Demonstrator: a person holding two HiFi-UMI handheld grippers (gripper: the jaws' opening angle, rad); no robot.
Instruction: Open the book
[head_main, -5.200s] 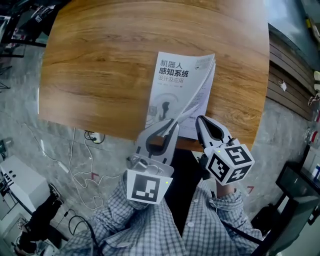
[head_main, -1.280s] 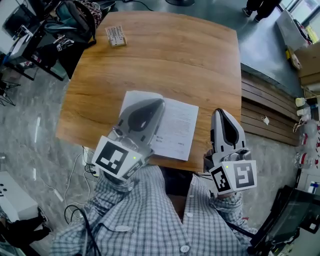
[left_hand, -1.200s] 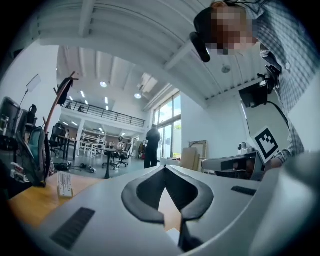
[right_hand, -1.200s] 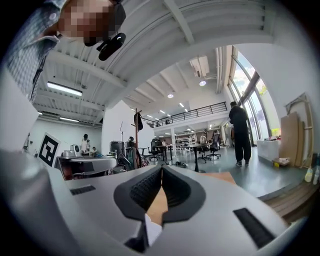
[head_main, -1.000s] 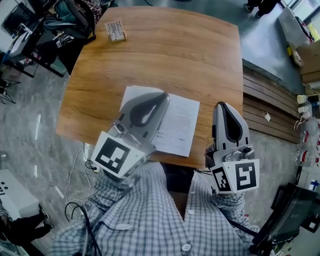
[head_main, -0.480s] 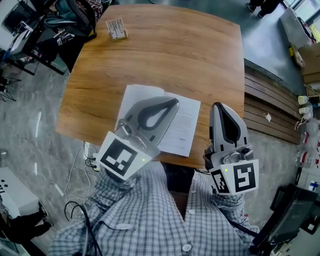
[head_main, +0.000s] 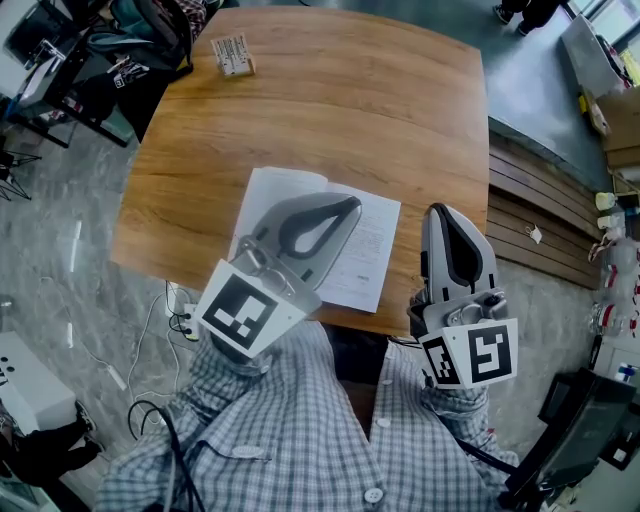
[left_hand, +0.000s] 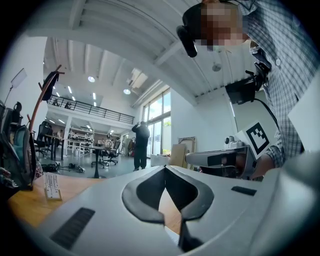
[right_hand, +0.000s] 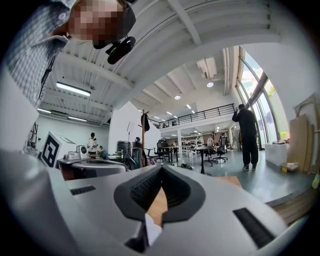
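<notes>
So the book (head_main: 372, 240) is lying open now near the front edge of the desk (head_main: 330, 110), pages up. A few seconds back it was shut with the cover showing. The left tongs (head_main: 352, 206) are closed and empty, sitting over the left page and hiding most of it, a bit further right than a second ago. The right tongs (head_main: 441, 211) are closed too with nothing in them, just off the book's right edge. A small box (head_main: 232, 54) sits at the far left corner, well apart.

Wooden table (head_main: 350, 110), small box (head_main: 232, 55) near its far-left corner
</notes>
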